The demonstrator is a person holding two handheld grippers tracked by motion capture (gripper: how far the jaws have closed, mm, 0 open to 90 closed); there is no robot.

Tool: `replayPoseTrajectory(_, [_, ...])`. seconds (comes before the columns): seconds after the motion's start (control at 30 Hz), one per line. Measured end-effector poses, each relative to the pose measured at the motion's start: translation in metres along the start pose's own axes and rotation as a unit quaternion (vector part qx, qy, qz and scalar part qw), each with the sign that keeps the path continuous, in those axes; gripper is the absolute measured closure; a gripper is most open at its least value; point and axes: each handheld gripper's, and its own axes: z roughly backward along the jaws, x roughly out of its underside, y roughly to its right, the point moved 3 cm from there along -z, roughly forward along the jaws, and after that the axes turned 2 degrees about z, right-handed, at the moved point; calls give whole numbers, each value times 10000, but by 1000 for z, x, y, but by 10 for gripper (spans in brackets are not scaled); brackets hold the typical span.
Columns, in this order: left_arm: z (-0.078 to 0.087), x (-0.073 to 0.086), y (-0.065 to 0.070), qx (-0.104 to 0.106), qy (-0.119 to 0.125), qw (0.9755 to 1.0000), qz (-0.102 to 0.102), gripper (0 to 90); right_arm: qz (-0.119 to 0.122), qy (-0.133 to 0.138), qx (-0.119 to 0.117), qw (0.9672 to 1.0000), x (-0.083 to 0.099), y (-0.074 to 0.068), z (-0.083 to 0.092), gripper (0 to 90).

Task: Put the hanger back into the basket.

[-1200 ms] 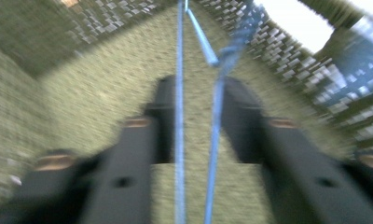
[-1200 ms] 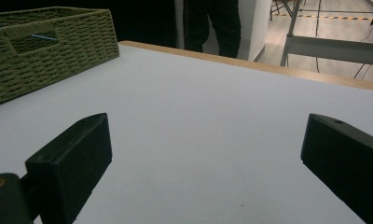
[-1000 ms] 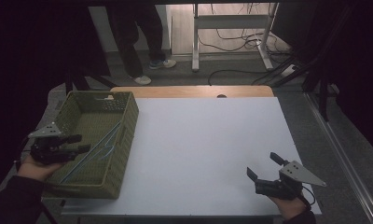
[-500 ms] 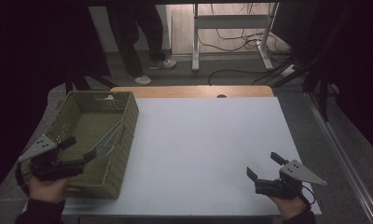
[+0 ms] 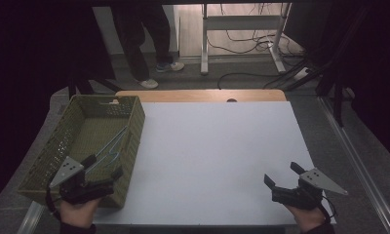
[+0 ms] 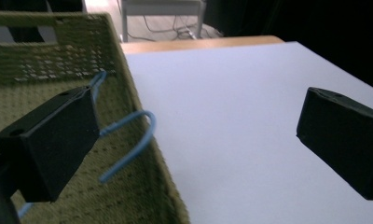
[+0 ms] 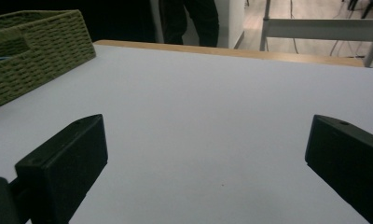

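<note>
A green woven basket stands on the left of the white table. A light blue wire hanger lies inside it, its hook curling up near the right wall. My left gripper is open over the basket's near right corner. In the left gripper view the basket and the hanger's hook sit beside its left jaw, and the left gripper holds nothing. My right gripper is open over the table's near right corner. In the right gripper view the right gripper faces bare tabletop, the basket far left.
A wooden strip edges the table's far side. Beyond it a person's legs stand on the floor, beside a white desk frame with cables. Dark surroundings flank both sides.
My left gripper has pulled back from the basket's left side toward the near edge and shifted right to the basket's near right corner. The right gripper has barely moved.
</note>
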Motion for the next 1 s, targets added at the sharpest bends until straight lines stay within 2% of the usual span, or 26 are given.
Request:
replayPoseTrajectory(0.07, [0,0,2,4,-2,10000,-40,0,-12,13,-5,10000,0,0,1,0])
replayPoseTrajectory(0.17, [0,2,6,1,-33,10000,-91,0,-49,-23,114,9999,1,2,4,0])
replayPoseTrajectory(0.27, [-1,6,10,34,-100,9999,-92,0,-118,-74,322,9994,4,6,6,0])
replayPoseTrajectory(0.3, [-1,8,12,0,-128,9999,-89,0,-174,-126,492,9986,6,9,8,0])
replayPoseTrajectory(0.4, [-2,12,14,-50,-162,9998,-118,0,-306,-256,793,9960,11,14,11,0])
replayPoseTrajectory(0.47, [-3,15,15,-42,-199,9997,-121,0,-388,-430,907,9942,17,15,12,0])
replayPoseTrajectory(0.53, [-3,16,16,-45,-227,9997,-108,0,-364,-577,1072,9919,24,15,11,0])
replayPoseTrajectory(0.57, [-3,16,16,-45,-227,9997,-108,0,-364,-577,1072,9919,24,15,11,0])
replayPoseTrajectory(0.63, [-2,17,18,-53,-234,9996,-156,0,-444,-632,1207,9897,30,16,8,0])
replayPoseTrajectory(0.87, [-1,20,17,-70,-237,9996,-144,0,-503,-824,1247,9875,37,17,2,0])
replayPoseTrajectory(1.0, [3,17,16,-117,-179,9996,-157,0,-516,-881,1192,9876,37,17,1,0])
